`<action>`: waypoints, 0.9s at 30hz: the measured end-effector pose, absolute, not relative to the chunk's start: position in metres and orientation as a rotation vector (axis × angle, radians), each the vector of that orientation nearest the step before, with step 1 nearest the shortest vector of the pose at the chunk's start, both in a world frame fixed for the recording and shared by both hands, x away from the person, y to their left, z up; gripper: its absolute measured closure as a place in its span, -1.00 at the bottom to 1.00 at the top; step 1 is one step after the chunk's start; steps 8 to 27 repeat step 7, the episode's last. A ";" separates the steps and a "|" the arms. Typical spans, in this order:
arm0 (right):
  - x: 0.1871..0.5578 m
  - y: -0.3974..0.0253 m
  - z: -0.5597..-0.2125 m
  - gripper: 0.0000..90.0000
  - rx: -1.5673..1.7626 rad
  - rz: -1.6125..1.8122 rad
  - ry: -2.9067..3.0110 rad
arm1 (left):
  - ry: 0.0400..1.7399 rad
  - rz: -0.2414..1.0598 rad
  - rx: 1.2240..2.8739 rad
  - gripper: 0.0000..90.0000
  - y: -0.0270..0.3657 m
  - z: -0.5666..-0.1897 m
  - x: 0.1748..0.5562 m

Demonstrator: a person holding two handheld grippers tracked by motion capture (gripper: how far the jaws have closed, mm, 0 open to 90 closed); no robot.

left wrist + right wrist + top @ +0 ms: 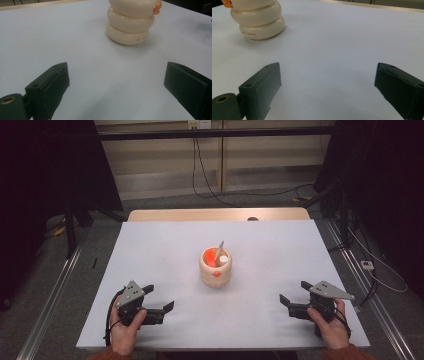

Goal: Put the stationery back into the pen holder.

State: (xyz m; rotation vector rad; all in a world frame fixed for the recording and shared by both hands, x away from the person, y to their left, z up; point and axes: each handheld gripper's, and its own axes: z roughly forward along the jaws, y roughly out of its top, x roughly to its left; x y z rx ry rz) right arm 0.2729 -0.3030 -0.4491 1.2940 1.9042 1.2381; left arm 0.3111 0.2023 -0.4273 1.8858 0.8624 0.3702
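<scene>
Resting on the white table (165, 245), a cream ribbed holder (215, 270) stands upright at the middle, well apart from both grippers and between them, with a pen (219, 251) leaning up and slightly right out of its orange-lit mouth beside a small white cap (223, 259). Both the left gripper (158, 297) and the right gripper (294, 292) sit low near the front edge with jaws spread wide and empty, each pointing inward. The holder lies forward and inboard of each, roughly equally far, so neither hand looks clearly nearer.
</scene>
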 end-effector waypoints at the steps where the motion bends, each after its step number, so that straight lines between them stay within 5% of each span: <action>1: 0.273 -0.303 -0.449 -0.86 1.296 1.242 1.900 | 0.859 0.371 1.886 -0.86 0.202 -0.427 0.311; 27: 0.274 -0.303 -0.448 -0.86 1.299 1.244 1.896 | 0.854 0.372 1.890 -0.86 0.203 -0.427 0.312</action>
